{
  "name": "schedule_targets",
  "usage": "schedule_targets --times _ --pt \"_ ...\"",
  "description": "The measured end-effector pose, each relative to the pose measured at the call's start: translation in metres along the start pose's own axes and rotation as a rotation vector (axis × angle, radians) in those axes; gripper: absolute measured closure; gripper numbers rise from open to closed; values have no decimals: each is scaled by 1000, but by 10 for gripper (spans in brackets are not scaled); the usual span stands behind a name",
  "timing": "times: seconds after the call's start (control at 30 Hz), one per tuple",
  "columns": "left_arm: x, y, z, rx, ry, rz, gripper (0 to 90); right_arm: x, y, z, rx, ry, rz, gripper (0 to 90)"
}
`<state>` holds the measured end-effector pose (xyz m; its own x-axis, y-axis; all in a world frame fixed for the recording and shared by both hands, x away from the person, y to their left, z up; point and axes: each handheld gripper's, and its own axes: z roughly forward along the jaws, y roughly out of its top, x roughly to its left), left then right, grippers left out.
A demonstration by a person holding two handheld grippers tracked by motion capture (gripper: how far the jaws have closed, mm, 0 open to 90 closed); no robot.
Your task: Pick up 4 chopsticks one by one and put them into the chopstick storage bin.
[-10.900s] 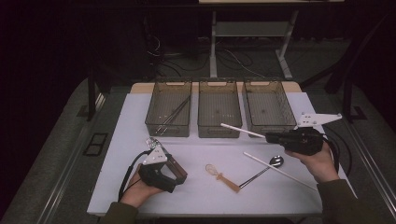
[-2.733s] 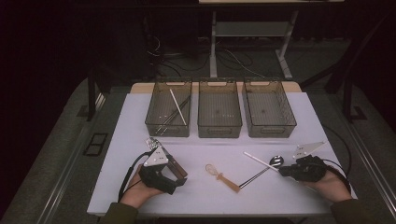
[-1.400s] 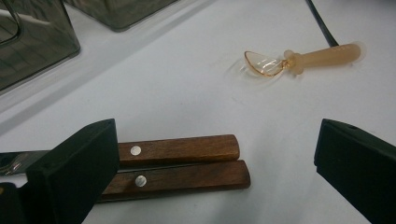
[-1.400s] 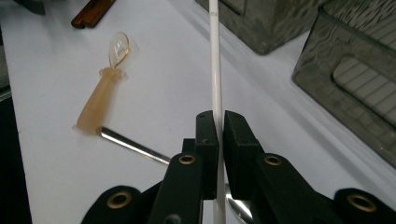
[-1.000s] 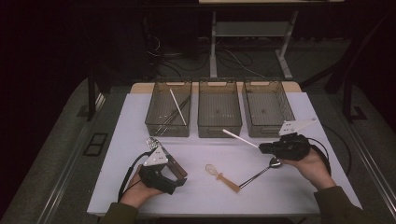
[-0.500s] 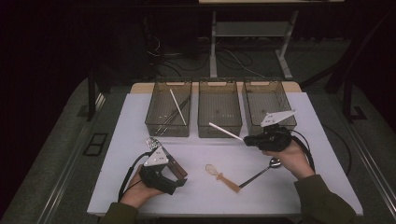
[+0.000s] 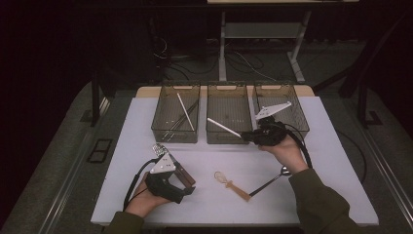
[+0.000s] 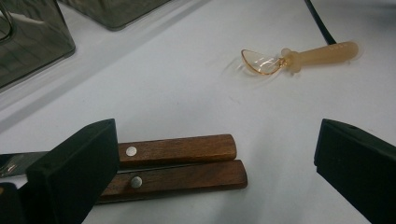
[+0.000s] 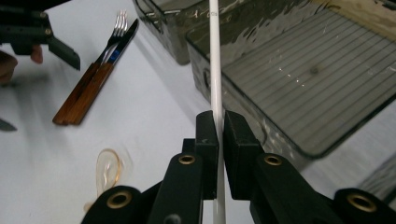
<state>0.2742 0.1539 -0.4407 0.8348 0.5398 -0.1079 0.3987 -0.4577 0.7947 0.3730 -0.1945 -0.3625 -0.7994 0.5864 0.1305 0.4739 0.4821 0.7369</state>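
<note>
A: What is the right claw [image 7: 245, 137] doing?

B: It is clenching a white chopstick [image 7: 223, 126] near one end. In the right gripper view the two black jaws are pressing on the stick [image 9: 215, 88] from both sides, and the stick is running straight out beyond them.

A: And where is that chopstick sitting over the counter [image 7: 122, 146]?

B: It is hanging in the air at the near wall of the middle bin [image 7: 229, 141], with its free end reaching over that bin, pointing toward the far left corner. The claw itself is hovering by the gap between the middle bin and the right bin [image 7: 297, 117], along the far edge of the counter.

A: Is there anything in the left bin [image 7: 160, 132]?

B: Another white chopstick [image 7: 184, 111] is lying slanted in it, alongside some thin dark sticks that I cannot make out well.

A: What about the left claw [image 7: 187, 189]?

B: It is resting low near the front left corner, and its jaws are standing wide apart, released. In the left gripper view two wooden handles [image 8: 182, 167] are lying side by side just in front of the left jaw, flat on the counter, with nothing pinched.

A: What else is lying out there?

B: A small amber spoon [image 7: 232, 183] is lying near the front edge at the middle, and a metal spoon [image 7: 269, 180] is lying just beside the person's right forearm.
</note>
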Motion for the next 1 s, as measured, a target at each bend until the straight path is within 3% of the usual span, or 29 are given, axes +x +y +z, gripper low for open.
schedule_targets --times 1.0 --pt "-1 1 1 4 -3 9 0 13 85 72 33 -34 37 847"
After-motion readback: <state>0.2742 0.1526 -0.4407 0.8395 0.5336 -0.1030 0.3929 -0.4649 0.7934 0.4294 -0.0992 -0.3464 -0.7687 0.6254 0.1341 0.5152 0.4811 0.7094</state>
